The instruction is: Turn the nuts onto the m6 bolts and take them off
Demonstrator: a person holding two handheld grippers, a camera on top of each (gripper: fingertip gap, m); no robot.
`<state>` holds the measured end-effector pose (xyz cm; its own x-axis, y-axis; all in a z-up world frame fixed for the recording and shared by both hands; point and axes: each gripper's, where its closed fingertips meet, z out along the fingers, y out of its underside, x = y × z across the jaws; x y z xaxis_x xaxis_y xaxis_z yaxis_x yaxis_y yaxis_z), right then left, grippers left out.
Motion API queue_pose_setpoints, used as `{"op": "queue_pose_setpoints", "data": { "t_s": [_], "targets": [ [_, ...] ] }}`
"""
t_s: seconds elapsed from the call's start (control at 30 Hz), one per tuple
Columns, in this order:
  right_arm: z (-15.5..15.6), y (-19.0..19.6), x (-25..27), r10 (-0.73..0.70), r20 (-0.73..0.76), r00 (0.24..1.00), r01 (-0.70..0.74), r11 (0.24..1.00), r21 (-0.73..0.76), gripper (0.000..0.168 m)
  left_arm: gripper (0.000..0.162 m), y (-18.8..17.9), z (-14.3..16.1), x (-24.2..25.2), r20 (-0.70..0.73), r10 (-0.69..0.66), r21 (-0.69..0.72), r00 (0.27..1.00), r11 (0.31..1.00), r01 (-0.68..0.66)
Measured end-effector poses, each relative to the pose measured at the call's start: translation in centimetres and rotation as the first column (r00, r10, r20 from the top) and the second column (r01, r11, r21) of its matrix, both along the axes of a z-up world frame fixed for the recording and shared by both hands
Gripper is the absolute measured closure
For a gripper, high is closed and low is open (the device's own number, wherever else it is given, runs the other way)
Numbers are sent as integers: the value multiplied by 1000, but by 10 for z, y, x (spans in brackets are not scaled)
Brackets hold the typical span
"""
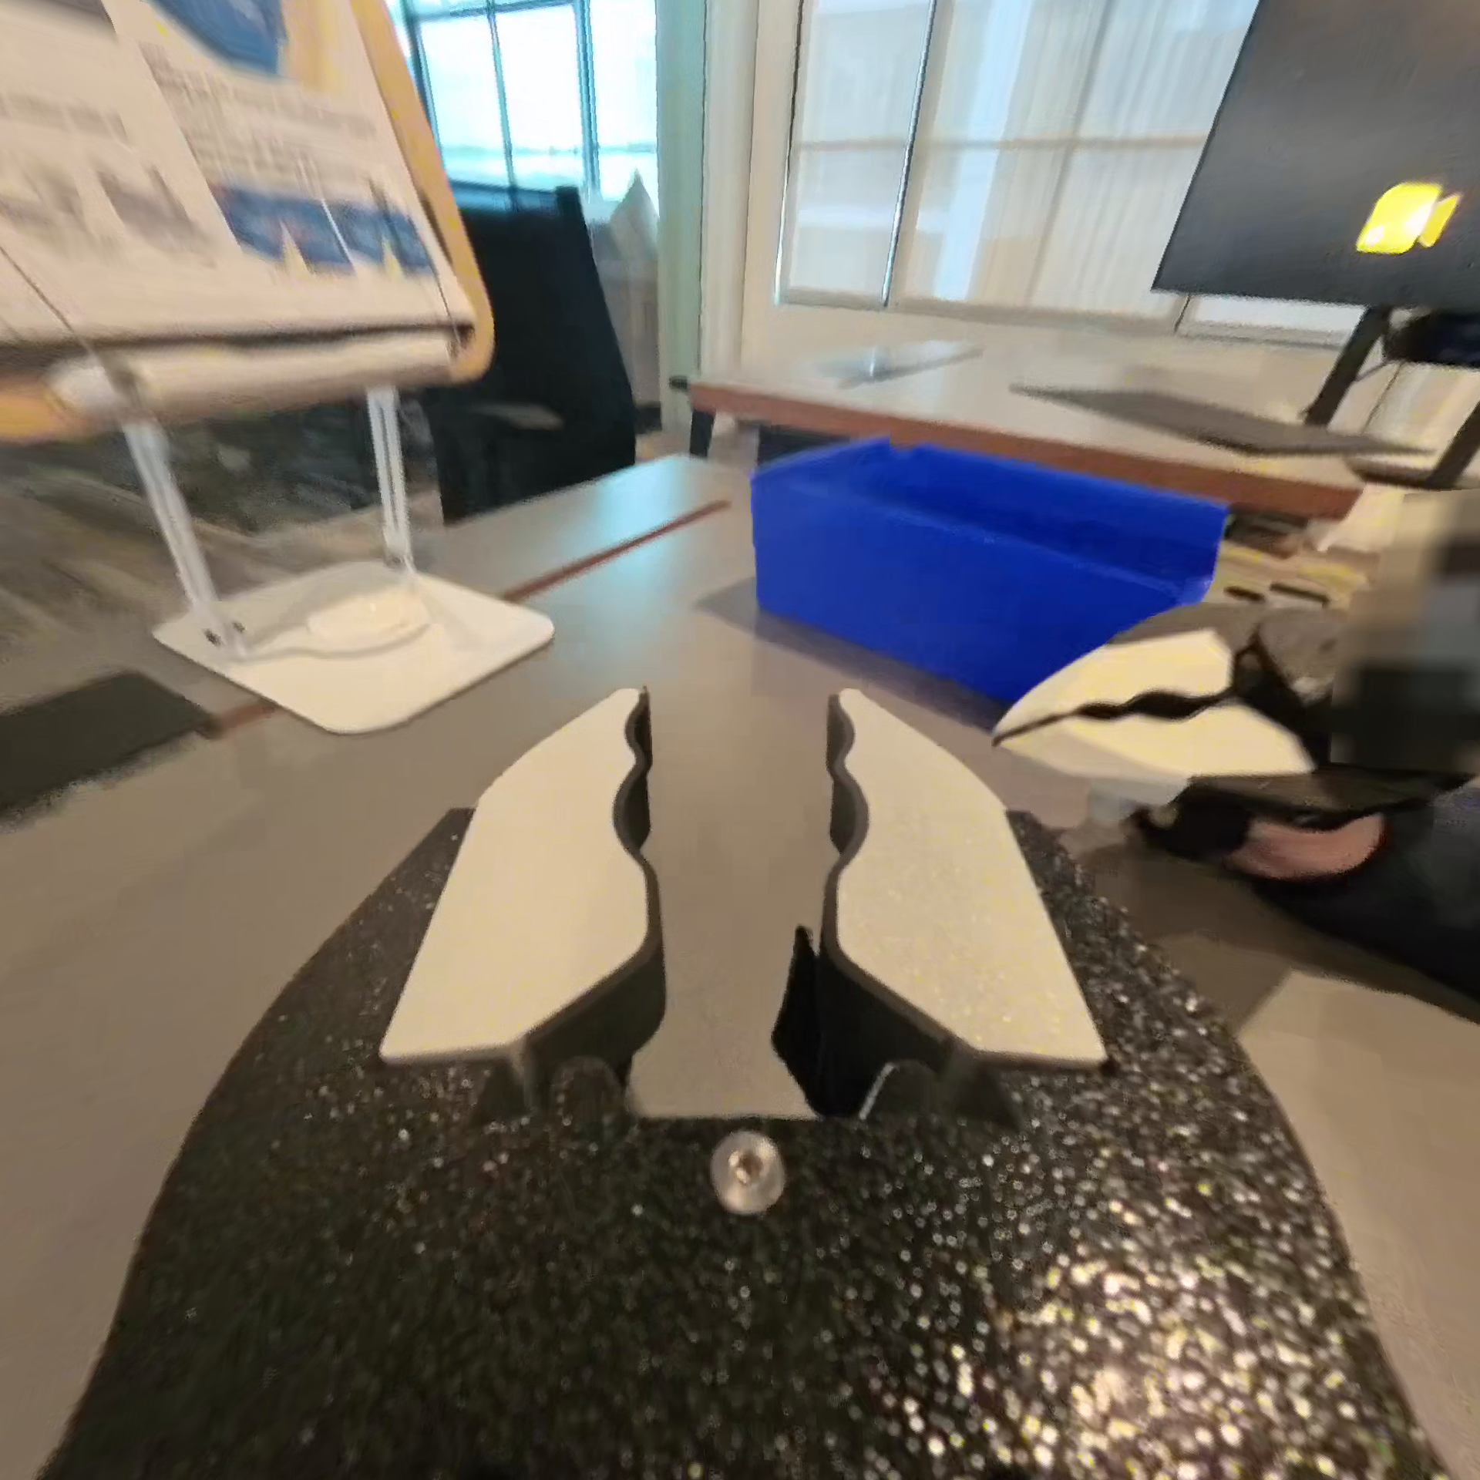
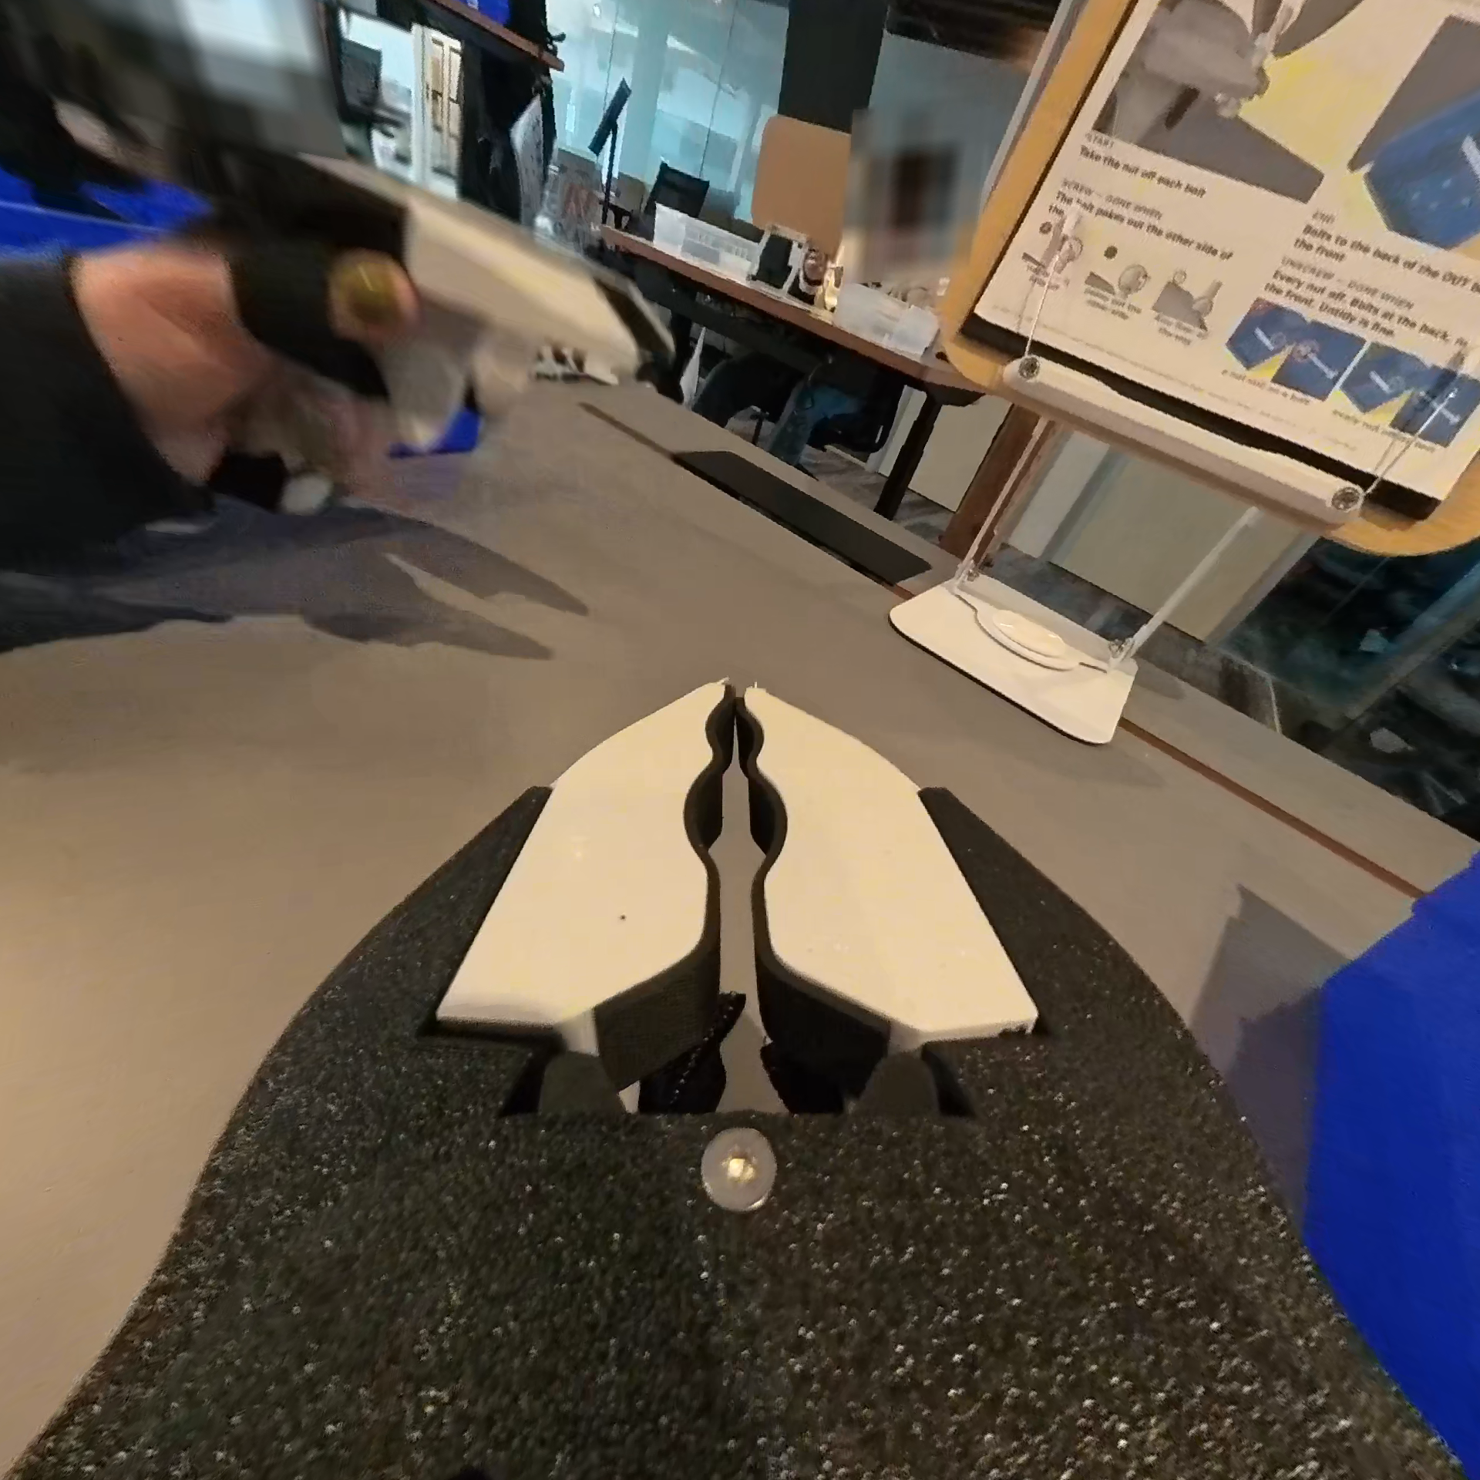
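No nuts or bolts show in either view. My left gripper (image 1: 737,701) is open and empty, its white fingers apart over the grey table (image 1: 320,841). A blue bin (image 1: 961,569) stands ahead and to the right of it; its inside is hidden. My right gripper (image 2: 738,687) is shut with nothing between its fingers, low over the table (image 2: 280,761). It also shows in the left wrist view (image 1: 1009,730), at the right, shut. The left gripper's body (image 2: 480,280) shows blurred at the upper left of the right wrist view, held by a hand (image 2: 200,384).
An instruction card on a clear stand with a white base (image 1: 352,641) stands at the left of the table; it also shows in the right wrist view (image 2: 1033,665). A blue bin's edge (image 2: 1401,1121) is at the right. Desks and a dark screen (image 1: 1321,160) lie beyond. Spacing between my two grippers at the tips: around 12 cm.
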<state>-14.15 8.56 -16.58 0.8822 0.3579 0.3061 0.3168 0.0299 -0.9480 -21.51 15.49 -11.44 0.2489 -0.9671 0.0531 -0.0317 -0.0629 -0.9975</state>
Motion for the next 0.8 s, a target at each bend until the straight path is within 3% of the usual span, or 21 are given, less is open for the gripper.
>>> {"op": "queue_pose_setpoints", "data": {
  "t_s": [0.13,0.17,0.2,0.27,0.33,0.43,0.53,0.67,0.8],
  "targets": [
    [5,-2,3,0,-43,999,0,1000,9,168,124,-17,62,-41,-17,60,170,998,984,-56],
    [6,-2,4,2,-63,998,-1,1000,7,168,134,-18,71,-56,-75,74,259,994,965,-52],
    [7,-2,5,4,-85,996,-4,1000,5,168,154,-14,77,-74,-156,105,354,982,934,-44],
    [11,-3,7,12,-128,992,-11,1000,9,168,162,10,79,-114,-349,232,514,908,857,-22],
    [16,-5,8,23,-173,985,-21,1000,17,168,162,45,66,-158,-529,344,595,775,802,51],
    [19,-5,9,37,-222,974,-35,999,14,168,162,90,18,-221,-774,358,528,523,820,222],
    [17,-4,11,28,-225,974,-28,1000,5,168,162,120,-23,-266,-874,374,477,309,781,403],
    [9,0,10,15,-175,984,-17,1000,-9,168,147,147,-57,-285,-912,374,406,171,751,521],
    [-4,6,12,-3,-153,988,-5,998,-56,168,153,167,-77,-287,-934,342,335,107,728,598]
  ]
}}
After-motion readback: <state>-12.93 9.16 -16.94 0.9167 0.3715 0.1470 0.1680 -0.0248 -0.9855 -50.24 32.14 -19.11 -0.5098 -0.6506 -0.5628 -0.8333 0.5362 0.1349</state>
